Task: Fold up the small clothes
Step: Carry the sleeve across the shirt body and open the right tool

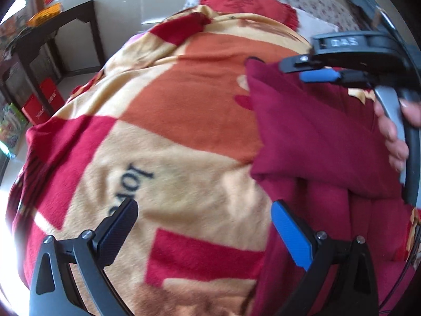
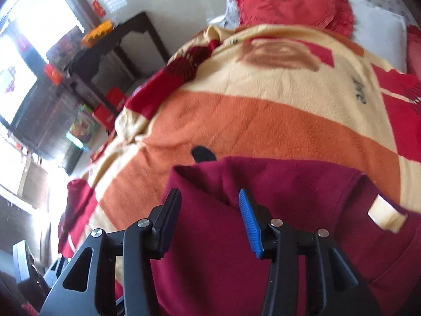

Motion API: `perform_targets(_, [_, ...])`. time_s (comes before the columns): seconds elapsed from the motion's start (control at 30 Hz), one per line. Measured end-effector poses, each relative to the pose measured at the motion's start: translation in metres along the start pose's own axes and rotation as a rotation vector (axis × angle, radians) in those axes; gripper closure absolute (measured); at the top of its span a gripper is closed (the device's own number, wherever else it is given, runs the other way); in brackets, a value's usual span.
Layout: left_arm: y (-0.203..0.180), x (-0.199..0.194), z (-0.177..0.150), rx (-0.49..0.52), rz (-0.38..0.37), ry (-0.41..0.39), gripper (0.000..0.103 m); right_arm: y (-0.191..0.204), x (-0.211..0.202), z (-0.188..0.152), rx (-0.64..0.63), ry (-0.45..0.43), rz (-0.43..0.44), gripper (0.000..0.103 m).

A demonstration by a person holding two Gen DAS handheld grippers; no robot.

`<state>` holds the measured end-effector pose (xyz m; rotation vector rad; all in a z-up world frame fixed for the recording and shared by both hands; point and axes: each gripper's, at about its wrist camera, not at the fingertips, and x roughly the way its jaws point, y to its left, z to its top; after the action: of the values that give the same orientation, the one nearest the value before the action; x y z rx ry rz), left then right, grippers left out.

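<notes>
Ahead of my left gripper (image 1: pixel 204 230) the checked blanket (image 1: pixel 171 121) lies open and flat. To its right the maroon garment (image 1: pixel 315 137) and my right gripper (image 1: pixel 319 75) block the way — the red cushion (image 2: pixel 289 2) bounds the far end, I think.

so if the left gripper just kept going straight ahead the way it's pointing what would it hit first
Most likely the patterned blanket: the open left gripper points at its cream patch with the dark lettering. The maroon garment lies just off to its right. Depth is hard to judge here.
</notes>
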<state>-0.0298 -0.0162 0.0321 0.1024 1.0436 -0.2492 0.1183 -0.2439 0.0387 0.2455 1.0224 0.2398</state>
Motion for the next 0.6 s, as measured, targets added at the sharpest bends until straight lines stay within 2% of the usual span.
perform_targets(0.17, [-0.017, 0.013, 0.013, 0.021, 0.01, -0.015, 0.002, 0.01, 0.024, 0.0, -0.133, 0.067, -0.02, 0.073])
perform_targets(0.3, [-0.013, 0.023, 0.024, -0.031, -0.008, -0.006, 0.003, 0.009, 0.034, 0.004, -0.143, 0.056, -0.009, 0.073])
perform_targets(0.33, [-0.01, 0.024, 0.026, -0.046, -0.015, -0.006, 0.004, 0.01, 0.035, 0.005, -0.142, 0.047, -0.012, 0.075])
perform_targets(0.37, [-0.007, 0.024, 0.026, -0.057, -0.021, -0.009, 0.008, 0.011, 0.035, 0.005, -0.152, 0.036, -0.022, 0.087])
perform_targets(0.4, [-0.002, 0.022, 0.026, -0.074, -0.024, -0.02, 0.012, 0.015, 0.033, 0.005, -0.175, 0.018, -0.023, 0.103])
perform_targets(0.47, [0.004, 0.019, 0.026, -0.094, -0.043, -0.031, 0.016, 0.023, 0.03, 0.006, -0.193, 0.016, 0.025, 0.103])
perform_targets(0.6, [0.016, 0.012, 0.022, -0.145, -0.042, -0.045, 0.023, 0.046, 0.028, 0.009, -0.25, -0.022, 0.032, 0.103])
